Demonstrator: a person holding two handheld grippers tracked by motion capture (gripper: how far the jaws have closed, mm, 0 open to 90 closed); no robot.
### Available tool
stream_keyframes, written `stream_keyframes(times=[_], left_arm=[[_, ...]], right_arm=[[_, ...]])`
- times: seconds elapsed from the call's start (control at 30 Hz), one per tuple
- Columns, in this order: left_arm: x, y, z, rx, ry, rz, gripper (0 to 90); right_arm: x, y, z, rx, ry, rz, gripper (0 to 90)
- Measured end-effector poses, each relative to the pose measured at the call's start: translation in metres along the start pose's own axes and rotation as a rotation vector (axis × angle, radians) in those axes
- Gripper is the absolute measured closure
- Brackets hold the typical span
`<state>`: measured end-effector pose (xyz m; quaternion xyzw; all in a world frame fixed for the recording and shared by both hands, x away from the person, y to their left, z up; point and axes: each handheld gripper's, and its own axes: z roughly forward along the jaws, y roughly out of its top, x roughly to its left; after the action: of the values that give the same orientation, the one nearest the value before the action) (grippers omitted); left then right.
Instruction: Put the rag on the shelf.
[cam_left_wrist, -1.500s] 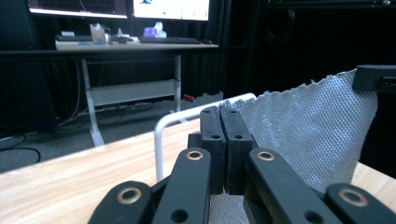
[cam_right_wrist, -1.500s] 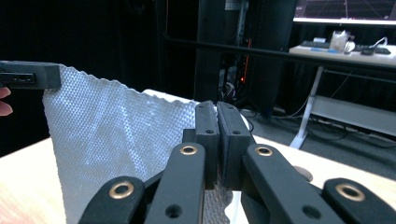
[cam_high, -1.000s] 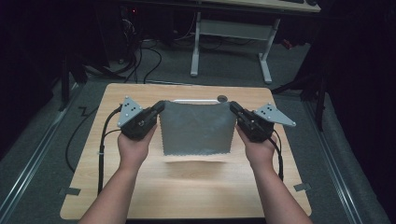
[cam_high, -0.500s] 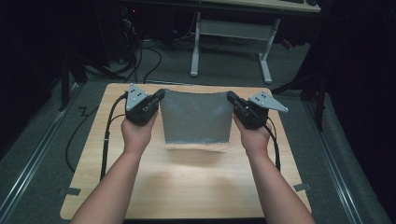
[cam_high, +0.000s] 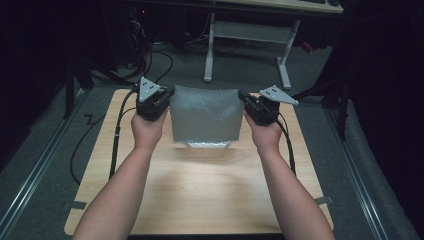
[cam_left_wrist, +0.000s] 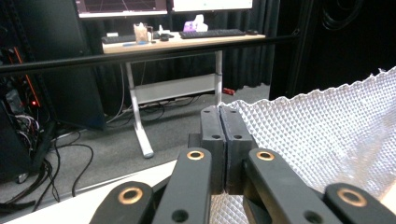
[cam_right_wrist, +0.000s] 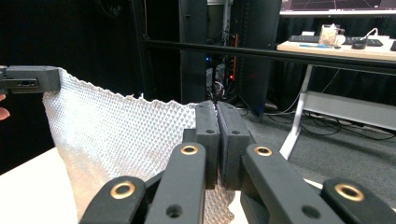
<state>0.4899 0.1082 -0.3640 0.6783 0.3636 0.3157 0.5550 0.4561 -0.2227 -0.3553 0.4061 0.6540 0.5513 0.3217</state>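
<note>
A pale grey, waffle-textured cloth with a zigzag-cut edge (cam_high: 204, 118) is held up by its two top corners above the far half of a light wooden table (cam_high: 210, 185), with its lower edge hanging down to the tabletop, where a small fold appears to rest on the wood. The left corner is clamped by the left gripper (cam_high: 161, 96), whose black jaws are seen pressed together on the fabric in the left gripper view, the cloth (cam_left_wrist: 327, 140) spreading away to the right of them. The right corner is pinched in the same manner by the right gripper (cam_high: 250, 100); in the right gripper view its jaws are closed flat on the cloth (cam_right_wrist: 121, 140), which stretches off to the left as far as the other gripper's jaws (cam_right_wrist: 32, 79). The cloth is drawn fairly taut between the two grippers, with a slight sag along its top edge. Each gripper is grasped from below by a hand, the left hand (cam_high: 148, 131) and the right hand (cam_high: 265, 136), and both forearms are extended over the table from its near edge. A black cable (cam_high: 116, 145) is trailed from the left gripper across the table's left side.
</note>
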Motion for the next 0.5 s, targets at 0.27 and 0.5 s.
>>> stream_keyframes(times=[0.27, 0.5], left_arm=[[0.002, 0.007, 0.016, 0.008, 0.010, 0.019, 90.0], [0.011, -0.007, 0.035, 0.085, -0.021, -0.011, 90.0]], right_arm=[[-0.012, 0.003, 0.016, 0.018, -0.023, 0.006, 88.8], [-0.022, -0.007, 0.035, 0.076, -0.038, 0.004, 88.8]])
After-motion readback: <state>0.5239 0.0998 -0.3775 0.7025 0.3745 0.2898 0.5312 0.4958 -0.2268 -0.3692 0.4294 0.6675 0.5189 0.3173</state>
